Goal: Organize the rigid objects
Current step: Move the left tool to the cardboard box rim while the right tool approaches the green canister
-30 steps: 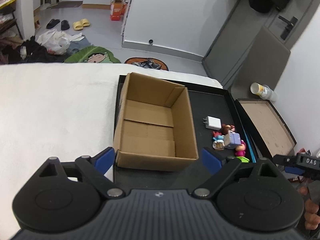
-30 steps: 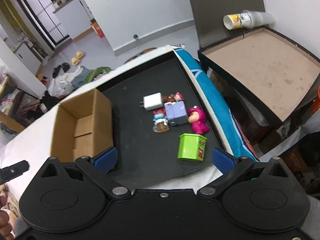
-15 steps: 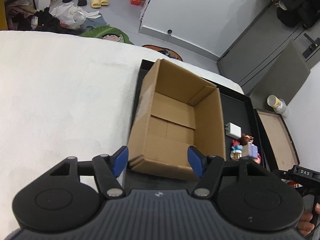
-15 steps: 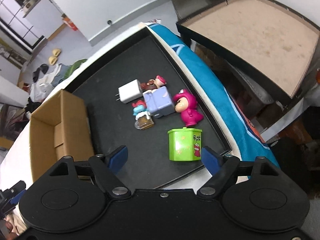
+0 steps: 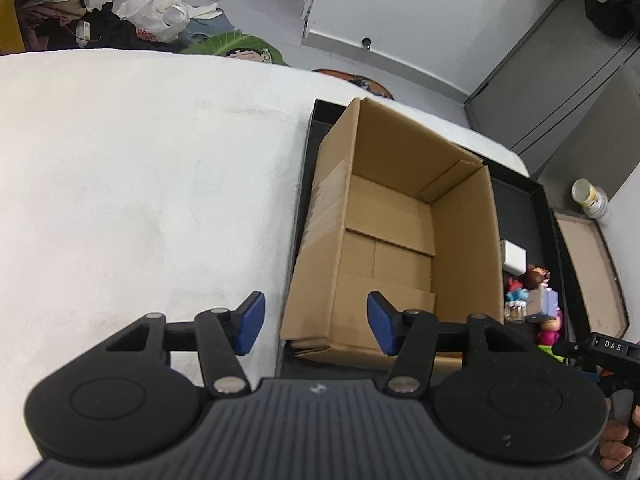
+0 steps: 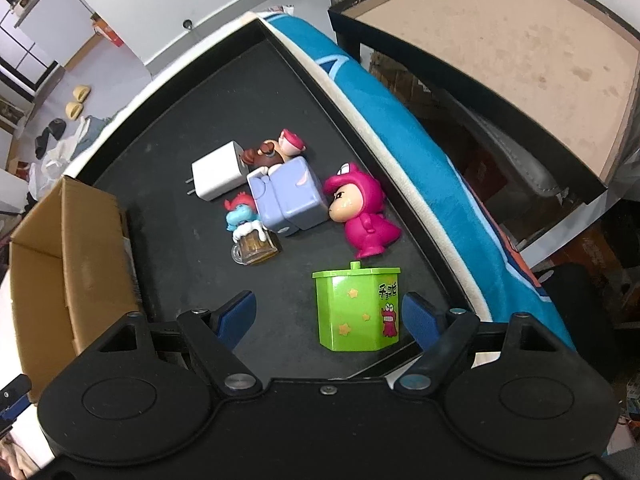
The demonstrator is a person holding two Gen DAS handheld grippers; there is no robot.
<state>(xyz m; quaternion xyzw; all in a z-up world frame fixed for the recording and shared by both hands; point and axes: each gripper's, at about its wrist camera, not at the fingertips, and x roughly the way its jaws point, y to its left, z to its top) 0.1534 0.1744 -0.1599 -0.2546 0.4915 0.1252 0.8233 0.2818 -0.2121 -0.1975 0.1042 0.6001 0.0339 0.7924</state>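
Note:
An empty open cardboard box (image 5: 392,240) stands on a black tray (image 6: 280,92); it shows at the left in the right wrist view (image 6: 68,260). My left gripper (image 5: 312,326) is open and empty, its fingers either side of the box's near left wall. On the tray lie a white charger (image 6: 218,176), a lilac block toy (image 6: 288,196), a pink figure (image 6: 364,216), a blue figure with a mug (image 6: 248,236) and a green tin (image 6: 358,308). My right gripper (image 6: 330,318) is open, with the green tin between its fingers near the right one.
The tray rests on a white bed surface (image 5: 140,184) beside a blue blanket edge (image 6: 420,140). A brown-topped side table (image 6: 520,52) stands to the right with a cup (image 5: 590,198) lying on it. Clothes and slippers lie on the floor beyond.
My left gripper has moved left and closer to the box's near left corner, its fingers narrower. My right gripper has come down toward the green tin, which now sits between the fingers.

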